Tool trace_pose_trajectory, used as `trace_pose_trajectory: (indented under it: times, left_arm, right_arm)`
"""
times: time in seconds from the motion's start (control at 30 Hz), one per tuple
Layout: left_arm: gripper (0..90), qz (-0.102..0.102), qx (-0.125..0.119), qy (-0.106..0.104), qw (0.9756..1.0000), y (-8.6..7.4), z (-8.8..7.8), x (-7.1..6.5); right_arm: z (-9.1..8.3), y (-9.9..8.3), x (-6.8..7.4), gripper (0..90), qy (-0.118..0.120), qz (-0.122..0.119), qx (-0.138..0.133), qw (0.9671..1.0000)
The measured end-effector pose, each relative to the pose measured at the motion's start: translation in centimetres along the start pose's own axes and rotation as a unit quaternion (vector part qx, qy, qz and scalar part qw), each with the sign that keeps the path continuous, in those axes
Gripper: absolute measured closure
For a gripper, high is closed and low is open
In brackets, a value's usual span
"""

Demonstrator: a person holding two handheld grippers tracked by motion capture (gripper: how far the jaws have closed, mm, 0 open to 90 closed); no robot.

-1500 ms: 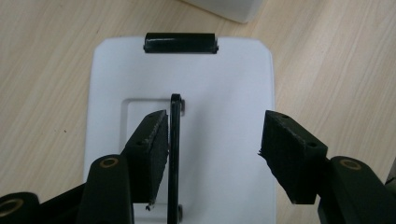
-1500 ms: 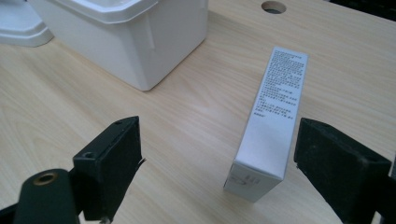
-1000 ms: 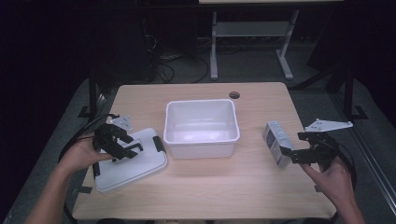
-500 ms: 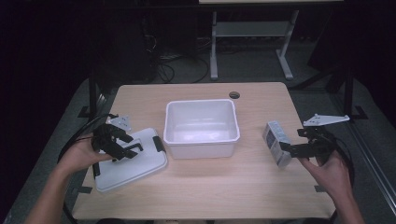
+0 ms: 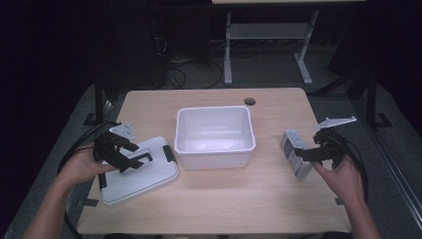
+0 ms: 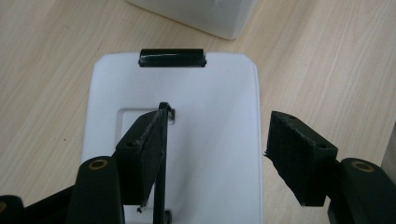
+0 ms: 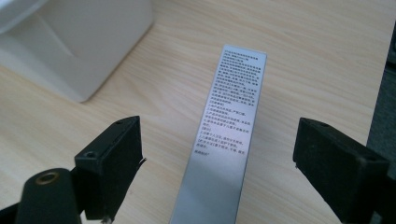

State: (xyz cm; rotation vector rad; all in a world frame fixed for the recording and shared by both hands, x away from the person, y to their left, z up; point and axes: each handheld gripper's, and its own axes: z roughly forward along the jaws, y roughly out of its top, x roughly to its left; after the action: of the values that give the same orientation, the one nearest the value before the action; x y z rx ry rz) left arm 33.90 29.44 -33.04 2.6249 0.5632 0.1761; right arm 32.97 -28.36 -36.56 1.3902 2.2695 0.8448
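The tiny print on the grey box (image 7: 227, 121) is too small to read, and its near end runs off the bottom of the right gripper view. The left gripper (image 6: 212, 156) covers part of the white lid's (image 6: 210, 88) handle, and the white tub (image 6: 205, 14) gets cropped at the top.

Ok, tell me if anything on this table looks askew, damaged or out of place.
Nothing looks spilled or damaged. The white lid lies off the empty white bin, flat on the table and skewed to its edges. The grey box lies on its side near the right edge, between the open right gripper jaws.
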Motion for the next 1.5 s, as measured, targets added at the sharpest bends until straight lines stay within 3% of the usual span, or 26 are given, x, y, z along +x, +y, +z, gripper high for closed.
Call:
trace_pose_trajectory:
  times: [0.33, 0.77, 1.13, 1.5]
  left_arm:
    - [35.0, -0.001, -0.002, -0.003, 1.0, -0.3, 0.1, 0.1]
    - [34.9, -0.006, 0.0, -0.003, 1.0, -0.6, 0.2, 0.4]
    - [34.9, -0.004, 0.002, -0.004, 1.0, -0.6, 0.1, 0.6]
    - [34.9, -0.007, -0.002, -0.004, 1.0, -0.6, 0.1, 0.7]
  right_arm:
    - [2.1, 0.7, 0.0, 18.8, -0.007, 0.009, 0.038, 0.9992]
    - [2.3, 1.6, -0.2, 20.1, -0.002, 0.022, 0.074, 0.997]
    - [2.5, 2.7, -0.4, 23.1, 0.009, 0.043, 0.112, 0.9927]
    - [2.9, 2.8, -0.4, 25.2, 0.013, 0.051, 0.127, 0.9906]
